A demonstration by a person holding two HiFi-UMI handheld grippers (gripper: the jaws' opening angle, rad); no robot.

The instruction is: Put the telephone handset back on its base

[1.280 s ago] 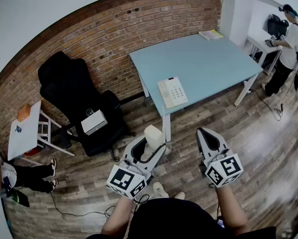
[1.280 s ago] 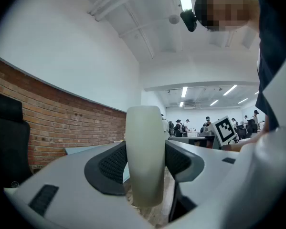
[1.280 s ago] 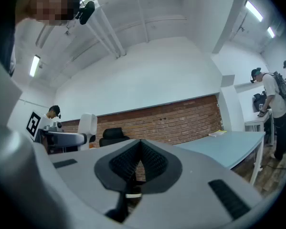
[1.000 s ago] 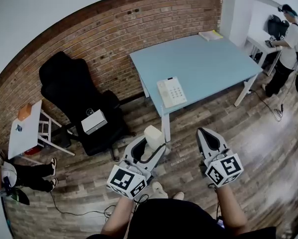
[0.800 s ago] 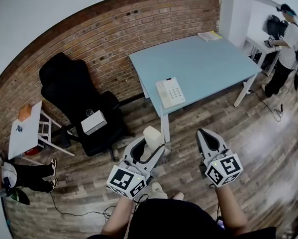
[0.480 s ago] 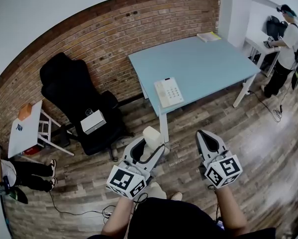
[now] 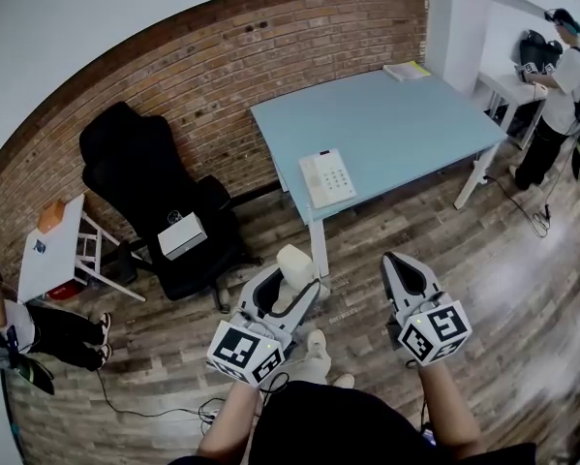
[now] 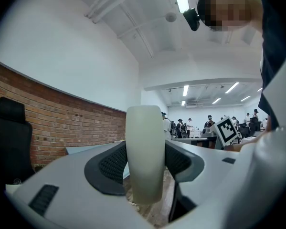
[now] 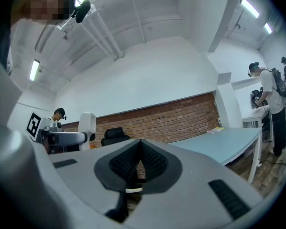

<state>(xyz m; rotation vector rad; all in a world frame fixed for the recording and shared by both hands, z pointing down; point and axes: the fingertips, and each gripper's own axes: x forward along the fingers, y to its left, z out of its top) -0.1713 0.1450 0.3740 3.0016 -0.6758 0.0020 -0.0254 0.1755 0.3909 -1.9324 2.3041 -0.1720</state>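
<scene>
A cream telephone handset (image 7: pixel 293 264) stands upright between the jaws of my left gripper (image 7: pixel 288 281), which is shut on it. In the left gripper view the handset (image 8: pixel 144 156) fills the middle, clamped by both black pads. The telephone base (image 7: pixel 328 177), cream with a keypad, lies near the front left corner of the pale blue table (image 7: pixel 406 124), ahead of both grippers. My right gripper (image 7: pixel 403 267) is shut with nothing in it, held low to the right over the wooden floor. Its black pads (image 9: pixel 152 163) meet in the right gripper view.
A black office chair (image 7: pixel 144 187) with a white box (image 7: pixel 182 236) on its seat stands left of the table by the brick wall. A small white side table (image 7: pixel 47 252) is at far left. A person (image 7: pixel 563 76) stands at far right. A book (image 7: pixel 410 69) lies on the table's far edge.
The view has shifted slightly: the table and telephone base have drifted a little left in the head view. Both grippers keep their places, the left still holding the handset.
</scene>
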